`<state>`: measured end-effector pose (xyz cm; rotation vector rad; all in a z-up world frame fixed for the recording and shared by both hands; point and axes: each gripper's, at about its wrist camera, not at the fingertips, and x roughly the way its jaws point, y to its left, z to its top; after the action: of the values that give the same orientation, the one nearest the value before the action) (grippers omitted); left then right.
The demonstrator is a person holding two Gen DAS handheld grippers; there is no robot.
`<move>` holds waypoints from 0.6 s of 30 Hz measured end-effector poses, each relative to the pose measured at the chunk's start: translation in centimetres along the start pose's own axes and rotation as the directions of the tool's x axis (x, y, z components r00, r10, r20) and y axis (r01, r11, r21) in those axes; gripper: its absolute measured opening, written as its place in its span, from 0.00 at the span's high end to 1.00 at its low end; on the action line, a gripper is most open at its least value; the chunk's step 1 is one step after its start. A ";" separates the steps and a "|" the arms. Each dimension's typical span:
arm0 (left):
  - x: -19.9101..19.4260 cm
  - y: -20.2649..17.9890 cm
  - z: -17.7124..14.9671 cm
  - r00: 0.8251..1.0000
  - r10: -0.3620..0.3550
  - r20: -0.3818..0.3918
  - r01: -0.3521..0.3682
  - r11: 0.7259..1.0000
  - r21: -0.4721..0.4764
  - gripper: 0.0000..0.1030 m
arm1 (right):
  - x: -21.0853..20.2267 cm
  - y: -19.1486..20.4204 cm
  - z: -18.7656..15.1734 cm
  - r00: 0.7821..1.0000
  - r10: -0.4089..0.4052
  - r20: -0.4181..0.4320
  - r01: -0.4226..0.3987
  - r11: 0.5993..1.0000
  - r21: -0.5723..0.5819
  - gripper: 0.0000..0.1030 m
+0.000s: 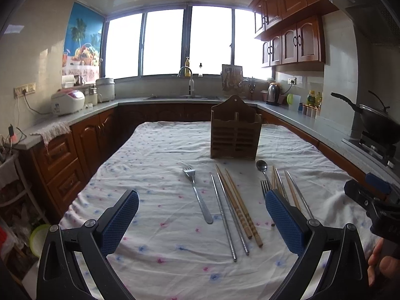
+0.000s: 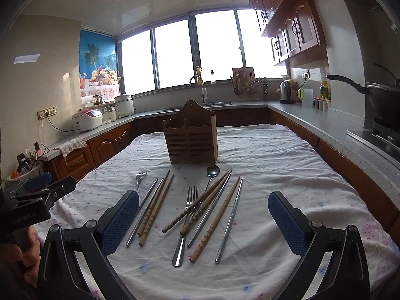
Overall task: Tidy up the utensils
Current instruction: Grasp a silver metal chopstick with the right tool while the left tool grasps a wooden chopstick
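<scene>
A: Both grippers, left [image 1: 202, 216] and right [image 2: 203, 216], have jaws spread wide and hold nothing.

B: Utensil count?

A: On my feeds: two forks [image 2: 186, 221], one spoon [image 2: 213, 171], four metal chopsticks [image 2: 228, 221], six wooden chopsticks [image 2: 215, 221], all flat on the tablecloth [image 2: 275, 155]. One wooden holder [image 2: 191, 136] stands just behind them.

Bare tablecloth [image 1: 155, 150] ahead of my left gripper [image 1: 202, 218], free to pass. Wooden holder [image 2: 191, 137] stands upright mid-table, blocking straight ahead. Chopsticks [image 2: 212, 207] and forks [image 2: 188, 215] lie crossed before my right gripper [image 2: 203, 218]; cloth right of them bare.
</scene>
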<state>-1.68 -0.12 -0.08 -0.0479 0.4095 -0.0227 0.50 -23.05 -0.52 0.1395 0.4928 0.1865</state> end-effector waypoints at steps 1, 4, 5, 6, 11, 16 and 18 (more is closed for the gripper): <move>0.1 0.1 0.2 1.000 -0.002 -0.003 0.002 1.000 -0.003 0.01 | 0.2 -0.1 0.0 1.000 -0.003 -0.005 0.003 1.000 0.002 0.00; 0.8 0.3 0.7 1.000 -0.009 -0.023 0.009 1.000 -0.018 0.01 | 0.6 -0.6 0.2 1.000 0.002 -0.020 -0.002 1.000 0.021 0.00; 1.3 0.4 1.0 0.999 -0.018 -0.036 0.018 1.000 -0.025 0.01 | 0.8 -0.7 0.3 1.000 0.002 -0.024 -0.002 1.000 0.027 0.00; 1.6 0.5 1.2 0.999 -0.024 -0.045 0.023 0.999 -0.030 0.01 | 0.9 -0.9 0.4 1.000 0.002 -0.027 -0.001 0.999 0.032 0.00; 3.5 0.4 2.6 0.996 -0.037 -0.080 0.035 0.999 -0.029 0.01 | 2.2 -1.9 1.4 0.998 -0.002 -0.055 0.005 0.998 0.057 0.00; 5.8 0.8 4.1 0.991 -0.057 -0.125 0.052 0.998 -0.038 0.05 | 3.9 -2.8 2.3 0.996 0.009 -0.093 0.000 0.996 0.089 0.03; 6.9 1.1 4.6 0.987 -0.062 -0.147 0.056 0.998 -0.041 0.08 | 5.0 -3.3 2.5 0.992 0.017 -0.123 -0.003 0.994 0.113 0.17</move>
<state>6.48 0.91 1.31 -0.0946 0.5575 -0.0777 6.55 -25.38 -1.19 0.2423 0.6272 0.1781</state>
